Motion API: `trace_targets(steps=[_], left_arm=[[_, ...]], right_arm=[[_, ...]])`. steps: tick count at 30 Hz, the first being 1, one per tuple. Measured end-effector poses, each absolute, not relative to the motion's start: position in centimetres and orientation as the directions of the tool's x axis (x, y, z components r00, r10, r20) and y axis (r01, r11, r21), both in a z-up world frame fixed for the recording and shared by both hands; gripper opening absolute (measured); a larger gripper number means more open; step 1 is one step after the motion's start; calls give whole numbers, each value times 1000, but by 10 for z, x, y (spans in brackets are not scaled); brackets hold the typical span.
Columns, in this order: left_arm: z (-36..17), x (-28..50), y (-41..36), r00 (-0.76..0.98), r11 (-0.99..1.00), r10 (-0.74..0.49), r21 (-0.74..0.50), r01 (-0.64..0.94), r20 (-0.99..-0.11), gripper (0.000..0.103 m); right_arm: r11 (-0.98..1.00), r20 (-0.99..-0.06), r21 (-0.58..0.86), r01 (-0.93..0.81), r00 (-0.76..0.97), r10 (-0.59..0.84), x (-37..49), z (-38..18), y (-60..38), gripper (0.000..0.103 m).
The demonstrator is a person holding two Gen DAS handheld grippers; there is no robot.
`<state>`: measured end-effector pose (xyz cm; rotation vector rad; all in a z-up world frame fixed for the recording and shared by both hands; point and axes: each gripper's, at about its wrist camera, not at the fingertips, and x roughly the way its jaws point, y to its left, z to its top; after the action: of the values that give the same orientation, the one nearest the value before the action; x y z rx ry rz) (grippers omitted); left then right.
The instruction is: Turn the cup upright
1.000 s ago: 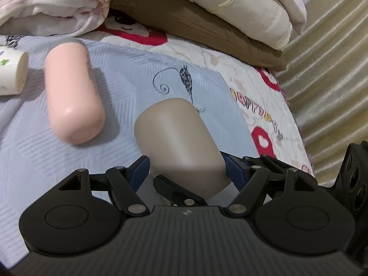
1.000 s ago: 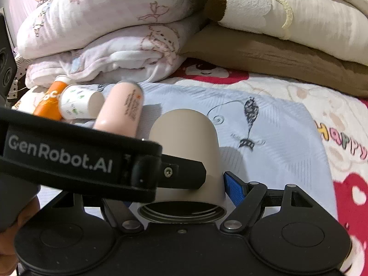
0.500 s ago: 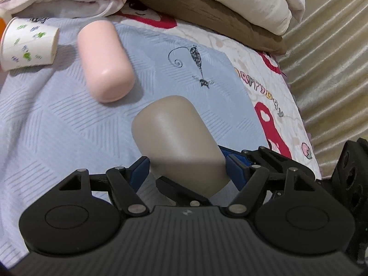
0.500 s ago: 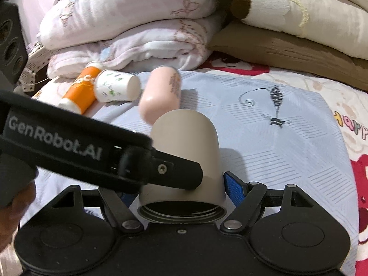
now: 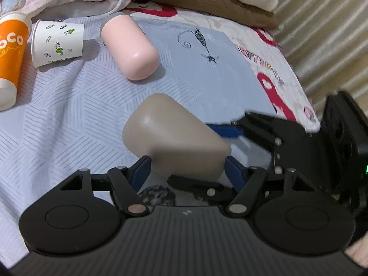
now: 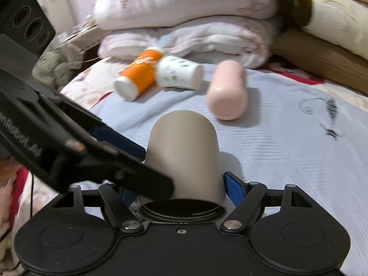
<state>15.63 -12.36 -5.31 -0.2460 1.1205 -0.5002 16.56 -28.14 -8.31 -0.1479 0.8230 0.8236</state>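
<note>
I have the taupe cup (image 6: 184,154) pinched by both the left gripper (image 5: 187,169) and right gripper (image 6: 181,188), lifted over the blue cloth (image 5: 69,119). Uneven release could roll it toward the pink cup (image 5: 130,46).

The cup (image 5: 174,135) was matte taupe, the bottle (image 5: 130,46) pale pink. One paper cup (image 5: 57,42) was white with green leaf sprigs, another (image 5: 10,55) orange (white lettering). The cloth (image 5: 57,105) was light blue, faintly hatched; gripper pads (image 6: 234,187) were blue.
</note>
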Motion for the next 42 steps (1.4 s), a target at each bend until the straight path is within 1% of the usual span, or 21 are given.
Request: trace_targets(steps=[3, 9, 12, 14, 16, 17, 19, 22, 26, 27, 29, 32, 34, 35, 36, 38, 42], left_arm=[[-49, 151, -115, 351, 865, -492, -403, 299, -796, 67], [-49, 151, -94, 348, 857, -508, -422, 296, -788, 66], [-45, 153, -89, 358, 849, -518, -417, 324, -777, 66], [-40, 156, -87, 369, 846, -521, -410, 340, -770, 66], [-32, 160, -85, 377, 840, -529, -406, 360, -760, 68], [-28, 163, -85, 380, 836, -535, -406, 370, -754, 68], [-19, 170, -87, 378, 821, -551, -402, 406, -744, 71], [-15, 185, -95, 379, 819, -546, -380, 430, -747, 71], [-18, 203, -98, 372, 806, -566, -399, 437, -735, 71], [-19, 207, -99, 370, 804, -567, -396, 443, -736, 71], [-21, 212, -103, 368, 813, -544, -365, 453, -754, 71], [-24, 216, -108, 343, 814, -521, -335, 474, -782, 71], [-28, 218, -110, 315, 805, -521, -334, 491, -793, 71], [-31, 219, -111, 303, 800, -523, -335, 498, -797, 71], [-33, 221, -113, 300, 799, -519, -329, 504, -800, 72], [-37, 228, -113, 287, 797, -521, -339, 499, -804, 72], [-41, 235, -108, 268, 788, -553, -391, 476, -789, 72]], right_arm=[[642, -722, 131, -756, 371, 584, 166, -78, -270, 81], [535, -758, 41, -844, 323, 567, 170, -72, -245, 81], [454, -794, -24, -891, 293, 533, 173, -74, -235, 81], [434, -814, -36, -900, 278, 510, 175, -71, -231, 81], [440, -824, -63, -896, 295, 483, 173, -69, -226, 86], [444, -822, -82, -892, 312, 476, 170, -68, -225, 88], [431, -810, -126, -893, 343, 475, 161, -65, -223, 88], [437, -792, -191, -879, 401, 460, 153, -63, -219, 89], [495, -730, -296, -817, 527, 434, 134, -54, -225, 93], [502, -716, -309, -808, 545, 436, 130, -52, -229, 96], [526, -704, -327, -785, 574, 419, 125, -49, -240, 97], [599, -692, -295, -744, 599, 403, 119, -37, -255, 97], [646, -671, -227, -728, 598, 438, 111, -25, -263, 96], [679, -674, -170, -714, 587, 449, 108, -19, -266, 95], [705, -685, -114, -700, 569, 454, 106, -17, -267, 88], [755, -706, 21, -655, 525, 475, 101, -15, -266, 80], [797, -754, 234, -556, 414, 510, 90, -30, -256, 76]])
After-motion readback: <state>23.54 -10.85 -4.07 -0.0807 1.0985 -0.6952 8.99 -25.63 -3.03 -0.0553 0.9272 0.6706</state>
